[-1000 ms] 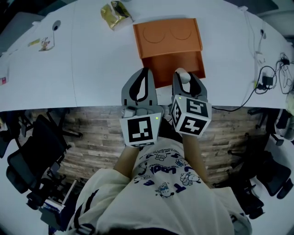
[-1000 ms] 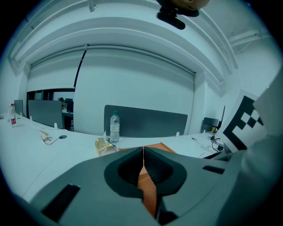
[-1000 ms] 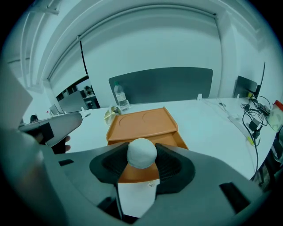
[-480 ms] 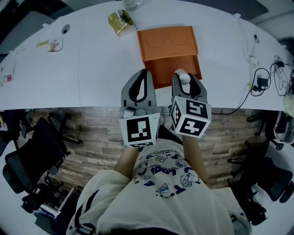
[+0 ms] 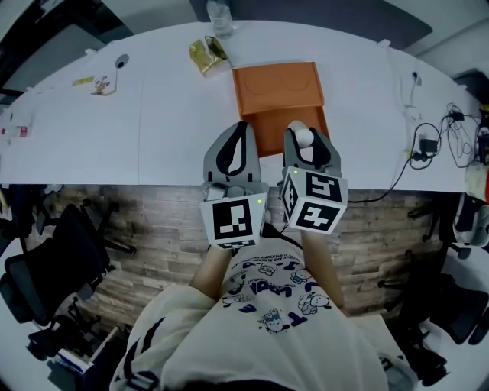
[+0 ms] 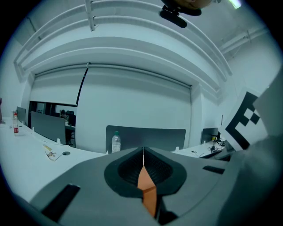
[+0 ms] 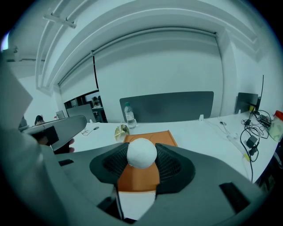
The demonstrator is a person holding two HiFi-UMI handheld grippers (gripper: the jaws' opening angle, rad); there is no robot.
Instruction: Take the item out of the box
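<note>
One white ball [image 7: 141, 152] stayed pinched in the jaws of my right gripper [image 5: 303, 139], over the near edge of the orange box [image 5: 279, 85], and hardly anything had shifted in that last second. My left gripper [image 5: 241, 134] hung at the box's near-left corner, jaws pressed together on nothing. The item looked as good as out.

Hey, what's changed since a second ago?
Nothing was grabbed or released. The right claw still grips the ball at the near end of the box, and the left claw stays shut beside it. Only the head camera tilted, bringing a bottle at the far edge of the table into view.
</note>
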